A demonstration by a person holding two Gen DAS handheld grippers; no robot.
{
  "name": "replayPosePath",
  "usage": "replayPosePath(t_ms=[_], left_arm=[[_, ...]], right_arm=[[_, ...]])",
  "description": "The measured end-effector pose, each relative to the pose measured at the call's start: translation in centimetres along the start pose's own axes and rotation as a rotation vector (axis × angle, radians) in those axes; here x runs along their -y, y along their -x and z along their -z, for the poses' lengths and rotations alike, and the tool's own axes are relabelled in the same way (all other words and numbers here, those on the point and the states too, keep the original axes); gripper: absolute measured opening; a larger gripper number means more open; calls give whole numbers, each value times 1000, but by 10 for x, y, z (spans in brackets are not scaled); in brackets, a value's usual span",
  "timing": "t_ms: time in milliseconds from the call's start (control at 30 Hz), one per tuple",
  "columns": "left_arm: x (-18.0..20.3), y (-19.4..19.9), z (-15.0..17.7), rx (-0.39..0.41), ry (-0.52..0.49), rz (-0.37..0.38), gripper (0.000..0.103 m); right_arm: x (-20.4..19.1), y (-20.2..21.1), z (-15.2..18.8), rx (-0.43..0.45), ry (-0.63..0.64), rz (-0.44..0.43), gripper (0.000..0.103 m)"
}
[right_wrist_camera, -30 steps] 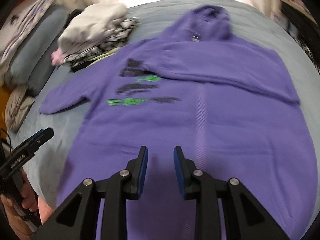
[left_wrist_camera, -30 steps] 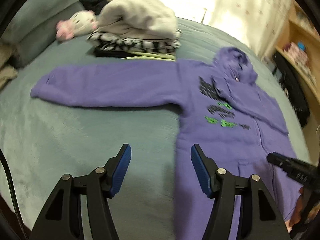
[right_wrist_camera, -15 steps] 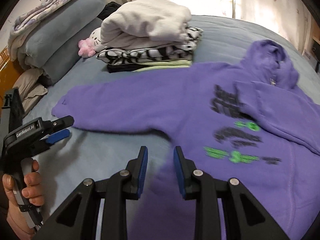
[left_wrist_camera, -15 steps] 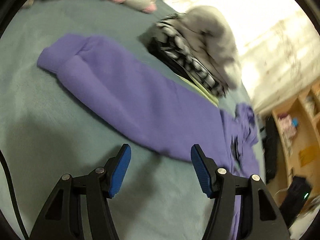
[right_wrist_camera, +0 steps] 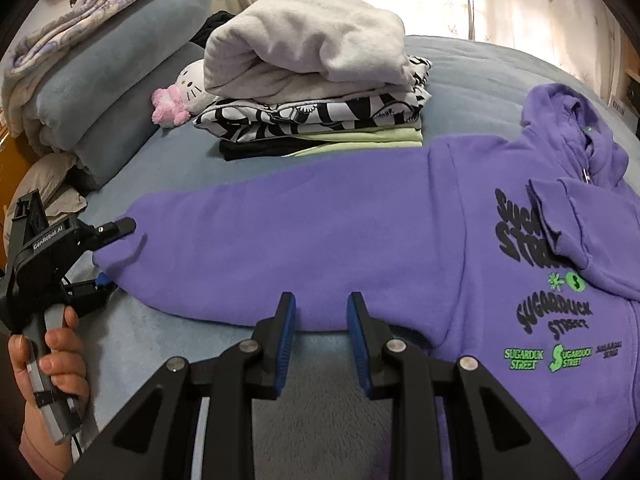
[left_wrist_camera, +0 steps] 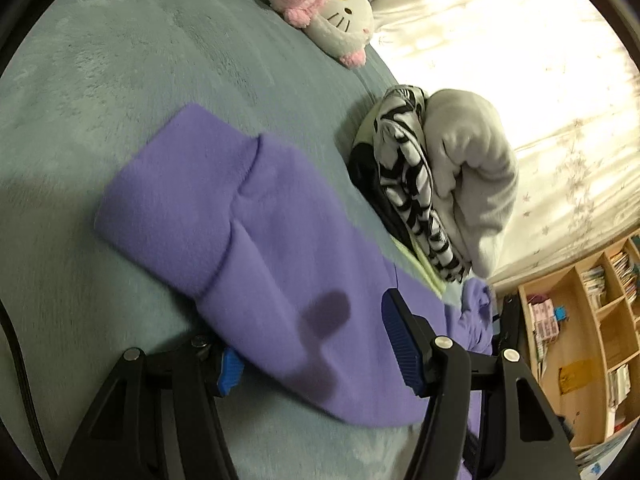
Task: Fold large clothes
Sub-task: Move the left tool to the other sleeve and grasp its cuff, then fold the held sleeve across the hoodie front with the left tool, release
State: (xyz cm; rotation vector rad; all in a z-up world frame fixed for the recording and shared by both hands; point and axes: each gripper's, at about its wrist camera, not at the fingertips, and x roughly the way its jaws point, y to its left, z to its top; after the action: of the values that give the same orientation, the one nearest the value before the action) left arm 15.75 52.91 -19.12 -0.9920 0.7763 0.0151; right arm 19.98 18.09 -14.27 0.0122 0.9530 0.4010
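Left claw (left_wrist_camera: 312, 344) straddles the purple hoodie's sleeve (left_wrist_camera: 256, 248) wide, one finger beneath, to fold it inward; right claw (right_wrist_camera: 320, 340) narrow, empty

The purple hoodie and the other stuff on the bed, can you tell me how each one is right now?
Purple fleece hoodie: spread flat, one sleeve stretched out, the other folded over the chest.
Pile of grey, zebra-print and pale green clothes: folded, stacked.
White and pink plush cat: lying on its side.
Left gripper: open, fingers either side of the sleeve cuff.
Right gripper: slightly open, holding nothing, at the sleeve's edge.
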Motion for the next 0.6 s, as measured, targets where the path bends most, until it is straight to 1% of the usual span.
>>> replayPosePath(t_ms=[33,100,167,233,333,467,500,600], left_arm=[[0,-1,-3,3,3,-9,51],[4,-3,-8,0,-14,-56,26],[10,-1,-10,-1,-39,-90,12],[25,8,-11,15,-85,-109,10],[75,28,-4,45,-225,-110,9],[169,47,21,68,-424,-53,9],[194,49,29,68,-472,-38,9],[267,45,62,41,-612,29,9]], right_arm=[[1,-1,1,-3,-6,-2,27],[5,1,2,-3,-30,-14,27],[11,6,3,-3,-56,-30,27],[18,13,5,-1,-79,-41,27],[33,27,10,0,-103,-51,27],[66,51,18,22,-170,-52,27],[80,60,21,31,-200,-50,27],[114,81,26,57,-265,-39,27]])
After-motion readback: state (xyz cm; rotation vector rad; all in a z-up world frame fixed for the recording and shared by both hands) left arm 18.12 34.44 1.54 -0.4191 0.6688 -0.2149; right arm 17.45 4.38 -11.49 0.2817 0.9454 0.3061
